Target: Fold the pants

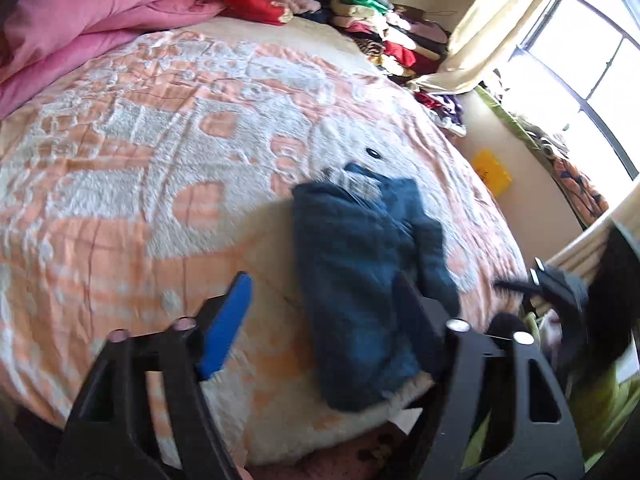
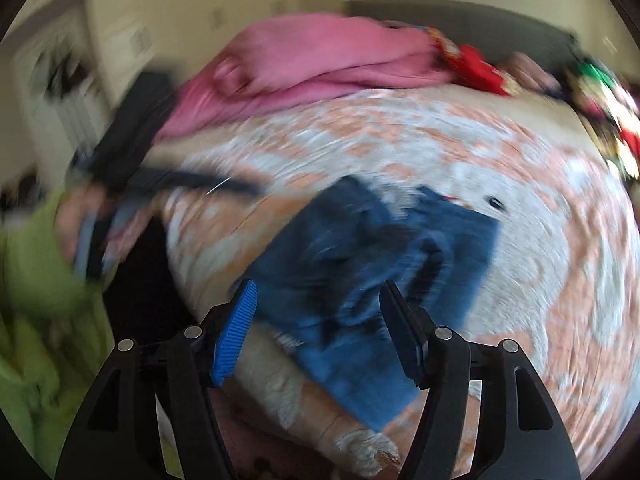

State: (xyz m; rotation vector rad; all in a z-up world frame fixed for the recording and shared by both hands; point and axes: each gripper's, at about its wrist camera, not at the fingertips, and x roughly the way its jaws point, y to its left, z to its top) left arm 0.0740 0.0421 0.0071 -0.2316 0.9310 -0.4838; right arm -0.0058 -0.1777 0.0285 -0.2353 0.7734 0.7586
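Pants (image 1: 356, 292) folded on bed (image 1: 140, 184).
Soft, limp denim; grasp an edge. Left gripper (image 1: 320, 320) and right gripper (image 2: 316, 328): fingers apart, empty.

Pants (image 1: 356, 280) on bed (image 1: 160, 160), seemingly folded.

A bed (image 1: 160, 160) with an orange-and-white patterned blanket fills the room. A pink quilt (image 1: 100, 4) is heaped at its far left corner, and stacked clothes (image 1: 384, 28) line the far edge. Cream curtains (image 1: 500, 28) frame a bright window (image 1: 572, 80) in the cream wall (image 1: 504, 148) on the right.
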